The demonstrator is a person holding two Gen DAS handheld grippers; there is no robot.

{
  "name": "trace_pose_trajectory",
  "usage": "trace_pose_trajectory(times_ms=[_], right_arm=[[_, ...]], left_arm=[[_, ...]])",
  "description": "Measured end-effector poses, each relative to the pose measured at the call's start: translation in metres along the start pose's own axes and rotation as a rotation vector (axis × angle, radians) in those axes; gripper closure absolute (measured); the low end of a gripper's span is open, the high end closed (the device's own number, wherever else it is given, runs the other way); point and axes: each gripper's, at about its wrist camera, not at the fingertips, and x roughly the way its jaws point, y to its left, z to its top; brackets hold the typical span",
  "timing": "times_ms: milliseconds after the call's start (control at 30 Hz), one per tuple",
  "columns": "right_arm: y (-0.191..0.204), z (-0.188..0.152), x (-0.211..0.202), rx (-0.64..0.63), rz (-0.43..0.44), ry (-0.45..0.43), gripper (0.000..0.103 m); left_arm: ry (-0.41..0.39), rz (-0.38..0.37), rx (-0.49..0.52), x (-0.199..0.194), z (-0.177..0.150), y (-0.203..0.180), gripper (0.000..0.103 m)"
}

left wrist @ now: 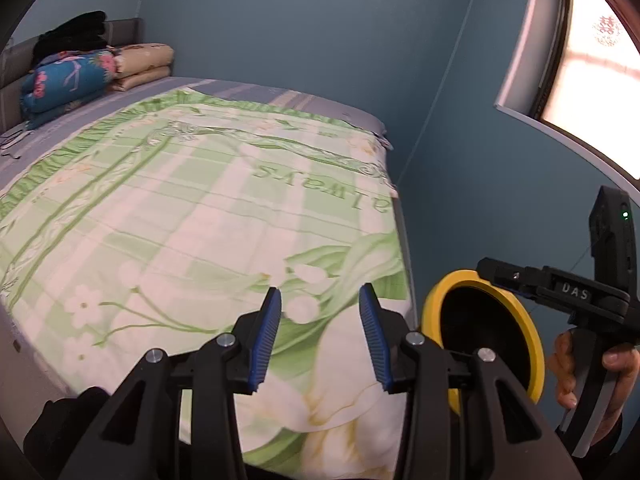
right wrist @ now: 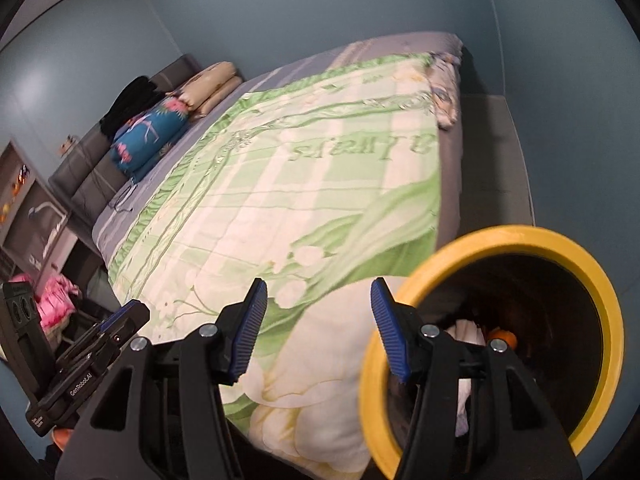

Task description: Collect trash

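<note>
We are in a bedroom with blue-grey walls, standing at the foot of a bed [left wrist: 48,352] covered by a green-and-white floral quilt [left wrist: 192,208] that bears the word "always". At ten o'clock in the left wrist view, folded bedding [left wrist: 68,80] and dark clothes [left wrist: 76,36] are stacked against the headboard. A cluttered shelf [right wrist: 36,216] and something pink [right wrist: 56,300] sit at nine o'clock in the right wrist view.

Our left gripper [left wrist: 320,336] hangs above the near end of the quilt at six o'clock, its blue-padded fingers [left wrist: 266,340] spread wide with nothing between them. Our right gripper [right wrist: 318,328] also stands wide apart over the quilt, and it looks empty. Seen from the left camera, though, it reaches toward the bin's rim at three o'clock, and whether it touches that rim we cannot tell.

The yellow-rimmed trash bin [right wrist: 568,248] sits at four o'clock, just beside the bed, mouth tipped toward us. Inside we see white crumpled paper [right wrist: 468,332] and a small orange scrap [right wrist: 504,338]. At two o'clock in the left view a window [left wrist: 600,64] glows.

We judge the collecting well along: some rubbish is already binned and the quilt shows no loose litter. What may remain is checking the floor and the shelf side, which these views barely show.
</note>
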Motion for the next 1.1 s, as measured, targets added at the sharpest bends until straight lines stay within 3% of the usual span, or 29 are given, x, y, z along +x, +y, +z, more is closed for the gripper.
trace_pose_trajectory(times_ms=[67,133,267,467,533,700,933,1100], right_arm=[[0.018,-0.002,-0.002,-0.038,0.0,-0.013,0.046],[0.032,-0.004,-0.002,-0.063,0.002,-0.021,0.043],[0.055,-0.009,-0.006,-0.102,-0.006,-0.06,0.033],[0.082,-0.019,-0.022,-0.154,-0.049,-0.184,0.017],[0.09,-0.023,-0.028,-0.174,-0.056,-0.228,0.011],[0.106,-0.038,-0.042,-0.215,-0.067,-0.334,0.008],[0.111,-0.06,-0.061,-0.24,-0.186,-0.505,0.008],[0.103,-0.07,-0.068,-0.21,-0.231,-0.538,0.008]], left_arm=[[-0.021,0.019,-0.007,-0.01,-0.001,0.009,0.065],[-0.047,0.035,-0.016,-0.02,-0.003,0.016,0.056],[-0.114,0.069,-0.034,-0.047,-0.007,0.03,0.051],[-0.222,0.113,-0.037,-0.087,-0.012,0.039,0.034],[-0.269,0.148,-0.02,-0.101,-0.014,0.036,0.022],[-0.384,0.216,0.021,-0.131,-0.022,0.026,0.01],[-0.454,0.236,0.034,-0.151,-0.035,0.011,0.008],[-0.441,0.212,0.033,-0.152,-0.04,0.002,0.008]])
